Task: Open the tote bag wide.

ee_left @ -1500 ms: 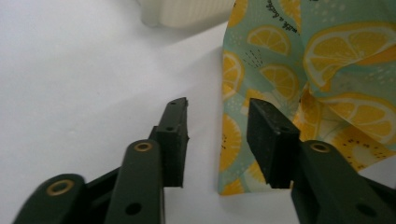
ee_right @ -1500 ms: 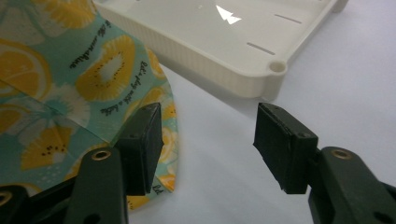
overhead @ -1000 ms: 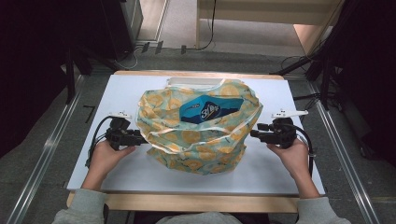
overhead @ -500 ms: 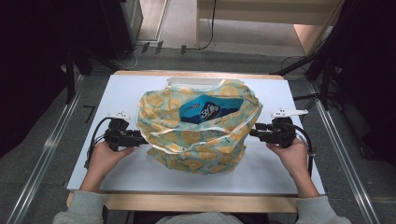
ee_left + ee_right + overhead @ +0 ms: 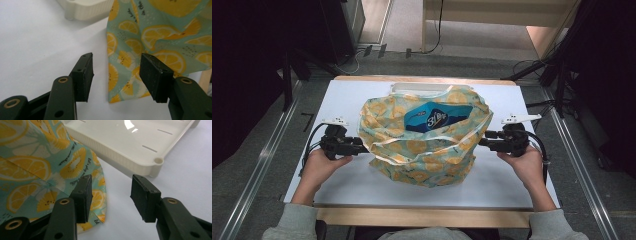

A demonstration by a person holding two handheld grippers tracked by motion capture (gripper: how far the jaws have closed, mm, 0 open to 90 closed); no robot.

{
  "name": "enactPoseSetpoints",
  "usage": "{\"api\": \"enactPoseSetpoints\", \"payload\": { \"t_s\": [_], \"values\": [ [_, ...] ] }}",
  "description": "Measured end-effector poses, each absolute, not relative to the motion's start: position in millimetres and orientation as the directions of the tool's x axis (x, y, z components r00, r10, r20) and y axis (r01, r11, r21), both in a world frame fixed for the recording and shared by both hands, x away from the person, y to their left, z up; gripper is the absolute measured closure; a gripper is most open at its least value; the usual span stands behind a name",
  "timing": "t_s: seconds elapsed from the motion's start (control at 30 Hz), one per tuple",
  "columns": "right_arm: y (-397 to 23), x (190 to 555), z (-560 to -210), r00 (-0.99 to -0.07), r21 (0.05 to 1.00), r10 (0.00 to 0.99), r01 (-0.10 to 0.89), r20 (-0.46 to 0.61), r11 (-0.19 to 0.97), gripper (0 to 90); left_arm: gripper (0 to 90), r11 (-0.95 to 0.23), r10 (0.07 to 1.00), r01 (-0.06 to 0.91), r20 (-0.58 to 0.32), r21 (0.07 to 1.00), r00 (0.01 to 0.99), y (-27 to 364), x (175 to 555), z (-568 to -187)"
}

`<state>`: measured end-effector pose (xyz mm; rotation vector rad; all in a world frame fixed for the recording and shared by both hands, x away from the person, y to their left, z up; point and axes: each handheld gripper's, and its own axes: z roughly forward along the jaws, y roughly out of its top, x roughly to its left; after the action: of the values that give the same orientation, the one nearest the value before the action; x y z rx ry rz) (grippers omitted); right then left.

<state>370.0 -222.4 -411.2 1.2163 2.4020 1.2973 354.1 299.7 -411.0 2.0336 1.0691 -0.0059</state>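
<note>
A teal bag printed with orange lemon slices [image 5: 422,142] lies open in the middle of the white table. Inside it sits a dark blue packet [image 5: 437,120]. My left gripper [image 5: 362,147] is at the bag's left edge, open, with the bag's fabric [image 5: 130,62] standing between its jaws but not pinched. My right gripper [image 5: 484,142] is at the bag's right edge, open; the bag's hem [image 5: 95,192] lies beside its left jaw, and bare table shows between the jaws.
A white plastic tray [image 5: 419,88] stands behind the bag, upside-down rim visible in both gripper views [image 5: 140,147] [image 5: 85,8]. The white table top [image 5: 342,100] has free room to the left, right and front. Dark equipment stands beyond the far edge.
Both hands have held almost still at the bag's sides; the bag's shape is the same.
</note>
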Motion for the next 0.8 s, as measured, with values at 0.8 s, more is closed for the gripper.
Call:
{"api": "enactPoseSetpoints", "payload": {
  "t_s": [0.8],
  "values": [
    [-237.5,381.8,-324.6,-0.719,0.778,0.651,0.546,0.245,0.31,60.3,68.5,-0.372,0.591,0.677,-0.4,0.635,0.7,305.1,369.8,-342.1]
  ]
}}
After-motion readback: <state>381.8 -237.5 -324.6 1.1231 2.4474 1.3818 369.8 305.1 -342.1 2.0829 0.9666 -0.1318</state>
